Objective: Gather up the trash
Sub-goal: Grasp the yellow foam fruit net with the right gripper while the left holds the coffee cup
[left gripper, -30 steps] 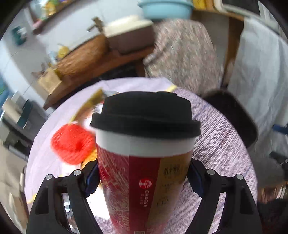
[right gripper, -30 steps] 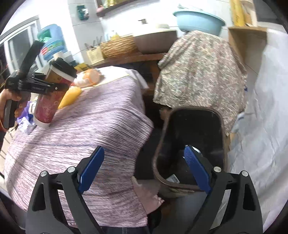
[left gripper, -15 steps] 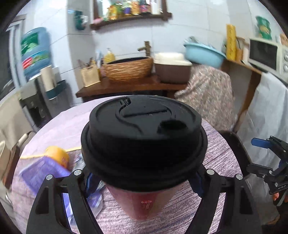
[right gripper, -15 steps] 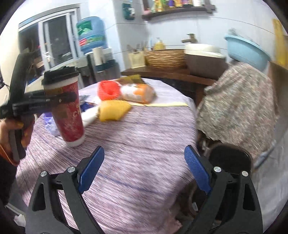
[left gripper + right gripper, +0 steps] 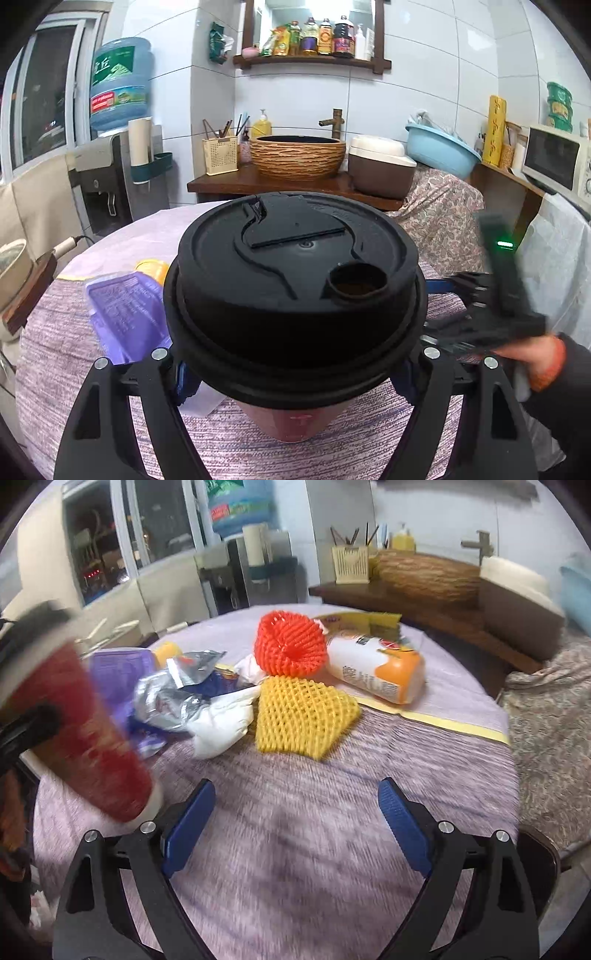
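Left gripper (image 5: pixel 295 373) clamped on red cup (image 5: pixel 291 424): keep it upright. Right gripper (image 5: pixel 295 823) jaws apart, empty: aim at yellow net (image 5: pixel 303 716), frame centre.

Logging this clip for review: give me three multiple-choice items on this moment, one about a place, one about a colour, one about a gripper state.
1. Where does the yellow foam net sleeve lie?
A. on the striped tablecloth
B. in the blue basin
C. on the wall shelf

2. What colour is the lid of the red paper cup?
A. white
B. black
C. orange

3. What is in the right gripper?
A. a bottle
B. the cup
C. nothing

Answers: 1 A, it rests on the cloth beside the orange net sleeve; 2 B, the left wrist view shows it; 3 C, its blue pads stand apart over bare cloth.
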Demonstrator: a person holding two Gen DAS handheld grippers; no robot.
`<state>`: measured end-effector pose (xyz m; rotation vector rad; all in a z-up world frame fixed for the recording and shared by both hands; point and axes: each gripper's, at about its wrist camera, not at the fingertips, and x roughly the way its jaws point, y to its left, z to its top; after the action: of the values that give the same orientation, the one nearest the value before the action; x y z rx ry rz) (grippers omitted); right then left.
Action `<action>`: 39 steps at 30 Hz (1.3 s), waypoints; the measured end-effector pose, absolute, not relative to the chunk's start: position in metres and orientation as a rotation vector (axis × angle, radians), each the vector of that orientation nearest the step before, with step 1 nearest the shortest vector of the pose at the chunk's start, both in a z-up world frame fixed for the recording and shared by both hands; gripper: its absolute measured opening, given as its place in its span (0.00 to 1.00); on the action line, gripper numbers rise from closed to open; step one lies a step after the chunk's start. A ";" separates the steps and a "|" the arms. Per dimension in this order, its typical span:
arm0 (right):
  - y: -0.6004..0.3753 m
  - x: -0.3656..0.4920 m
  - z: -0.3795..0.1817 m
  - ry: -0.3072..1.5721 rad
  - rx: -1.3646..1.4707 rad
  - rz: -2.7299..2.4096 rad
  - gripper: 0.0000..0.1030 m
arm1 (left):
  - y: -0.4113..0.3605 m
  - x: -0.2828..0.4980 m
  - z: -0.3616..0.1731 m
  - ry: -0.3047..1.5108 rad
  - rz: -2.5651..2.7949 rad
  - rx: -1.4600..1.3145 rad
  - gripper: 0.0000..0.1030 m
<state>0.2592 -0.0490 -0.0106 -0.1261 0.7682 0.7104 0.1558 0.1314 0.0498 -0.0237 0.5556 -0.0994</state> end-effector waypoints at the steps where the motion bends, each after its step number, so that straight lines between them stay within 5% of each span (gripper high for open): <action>1: -0.043 0.266 -0.013 0.778 -0.126 0.705 0.84 | 0.133 0.154 0.050 0.554 -0.100 -0.030 0.76; 11: -0.014 0.327 -0.038 0.918 0.014 0.652 0.66 | 0.135 0.147 0.045 0.535 -0.093 -0.031 0.76; 19: -0.015 0.330 -0.049 0.934 0.092 0.639 0.22 | 0.135 0.148 0.036 0.544 -0.097 -0.055 0.76; 22: -0.022 0.326 -0.047 0.922 0.125 0.645 0.12 | 0.133 0.144 0.036 0.532 -0.091 -0.049 0.76; 39: -0.125 0.242 -0.002 0.715 0.148 0.591 0.11 | 0.091 0.141 0.044 0.494 -0.206 -0.095 0.76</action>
<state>0.2417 -0.1254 -0.0017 0.1485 0.7149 0.5908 0.1407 0.0912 0.0439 -0.0954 0.4943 -0.2055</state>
